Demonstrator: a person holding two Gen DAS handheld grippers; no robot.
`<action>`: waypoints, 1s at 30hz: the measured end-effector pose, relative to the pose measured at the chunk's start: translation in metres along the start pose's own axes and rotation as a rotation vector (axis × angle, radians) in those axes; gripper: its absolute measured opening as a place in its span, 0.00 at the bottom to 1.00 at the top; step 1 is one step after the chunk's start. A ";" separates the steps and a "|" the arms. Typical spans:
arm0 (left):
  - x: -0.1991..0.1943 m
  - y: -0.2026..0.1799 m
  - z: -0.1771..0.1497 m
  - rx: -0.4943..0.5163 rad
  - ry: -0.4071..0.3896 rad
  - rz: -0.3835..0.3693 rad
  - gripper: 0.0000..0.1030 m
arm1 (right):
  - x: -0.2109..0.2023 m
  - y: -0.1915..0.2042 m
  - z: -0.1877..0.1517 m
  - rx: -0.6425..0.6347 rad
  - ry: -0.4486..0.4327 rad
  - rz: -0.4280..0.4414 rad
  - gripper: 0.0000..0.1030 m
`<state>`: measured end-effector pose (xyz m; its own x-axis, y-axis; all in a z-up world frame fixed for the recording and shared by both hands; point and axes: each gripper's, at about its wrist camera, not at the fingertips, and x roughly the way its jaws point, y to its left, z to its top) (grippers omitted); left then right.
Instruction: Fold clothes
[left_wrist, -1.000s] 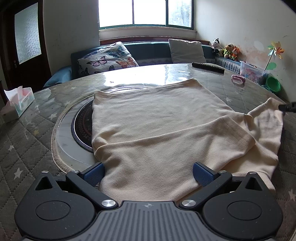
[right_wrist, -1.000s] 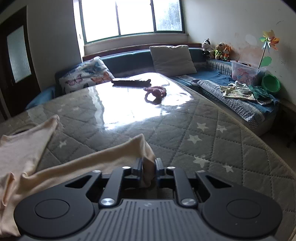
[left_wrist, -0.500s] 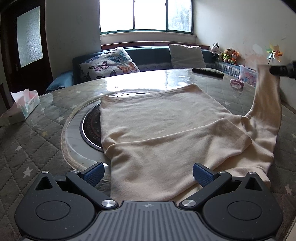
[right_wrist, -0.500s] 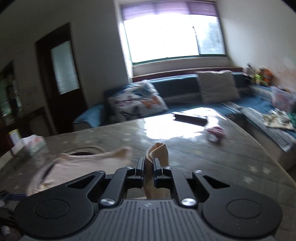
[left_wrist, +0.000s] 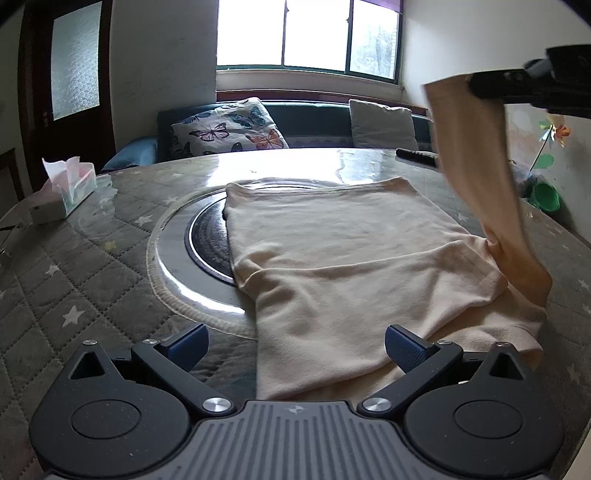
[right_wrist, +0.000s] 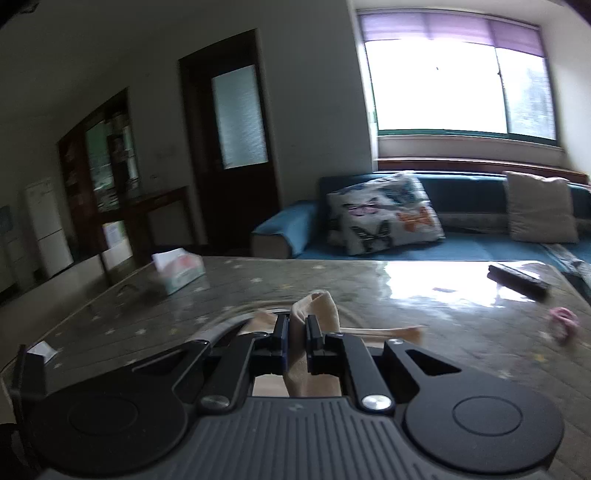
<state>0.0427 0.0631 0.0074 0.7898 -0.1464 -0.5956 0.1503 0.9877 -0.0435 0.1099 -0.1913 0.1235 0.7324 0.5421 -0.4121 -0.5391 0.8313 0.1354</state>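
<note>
Shirt (left_wrist: 343, 266): cream, spread flat across the middle of the frame on the table (left_wrist: 74, 280), partly over a dark round inset (left_wrist: 207, 240); one sleeve already folded across its near part.
Sleeve (left_wrist: 476, 162): lifted off the table at the right of the frame, hanging from the upper right corner down to the shirt's right edge.
Right gripper (right_wrist: 297, 341): jaws pinched tight on the sleeve's end, cloth bunched between them and poking up past the tips.
Left gripper (left_wrist: 295, 341): jaws spread wide, holding nothing, low over the shirt's near edge at the bottom of the frame.
Tissue box (left_wrist: 68, 186): left edge, on the table.
Remote (right_wrist: 517, 280): far right on the table.
</note>
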 end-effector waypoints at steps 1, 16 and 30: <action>0.000 0.001 0.000 -0.003 -0.001 -0.001 1.00 | 0.004 0.006 0.000 -0.011 0.007 0.017 0.08; -0.009 0.011 0.001 -0.014 -0.013 0.039 1.00 | 0.030 0.028 -0.016 -0.080 0.106 0.097 0.18; -0.007 -0.013 0.017 0.045 -0.051 0.025 0.63 | 0.028 -0.039 -0.081 -0.103 0.315 -0.064 0.29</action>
<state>0.0454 0.0506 0.0264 0.8229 -0.1258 -0.5541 0.1563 0.9877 0.0079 0.1178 -0.2183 0.0331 0.6104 0.4110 -0.6771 -0.5470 0.8370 0.0150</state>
